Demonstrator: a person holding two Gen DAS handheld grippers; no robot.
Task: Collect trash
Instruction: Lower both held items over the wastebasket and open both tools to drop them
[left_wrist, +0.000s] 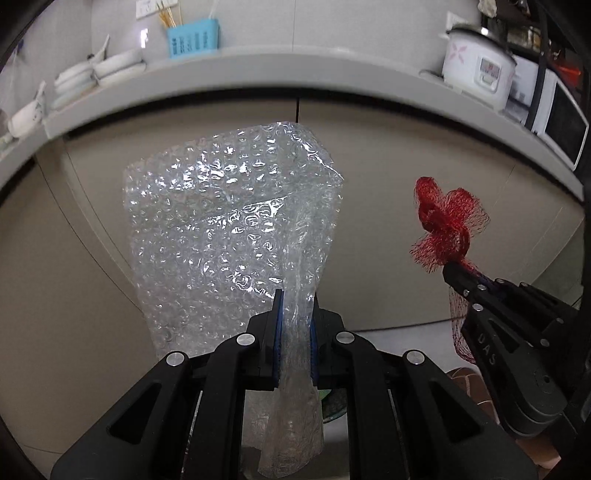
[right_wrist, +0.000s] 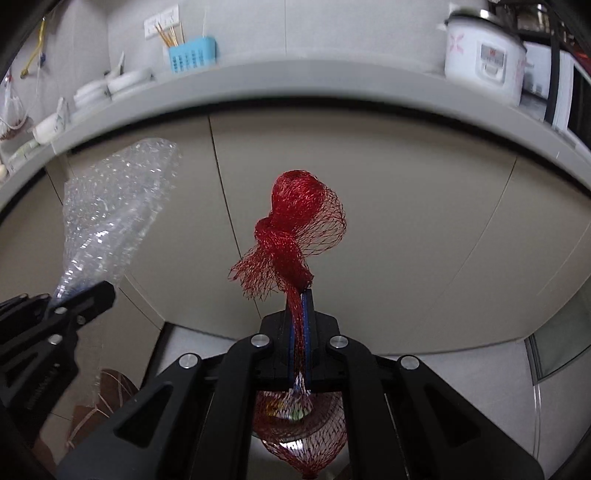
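A grey worktop (left_wrist: 258, 62) is seen curving across the top of both views, with beige cabinet doors (left_wrist: 388, 184) below it. On it a white rice cooker (left_wrist: 476, 70) is set at the right end, a blue basket (left_wrist: 194, 37) near the wall, and white bowls (left_wrist: 110, 68) stacked at the left. A sheet of bubble wrap (left_wrist: 229, 221) is held up in front of the doors — its bunched lower end is pinched between the jaws of the left gripper (left_wrist: 295, 325). To its right, well apart, a knotted red net bag (right_wrist: 295, 225) is clamped just below the knot by the right gripper (right_wrist: 300, 325), whose jaws are pressed together on it — the rest of the net hangs beneath.
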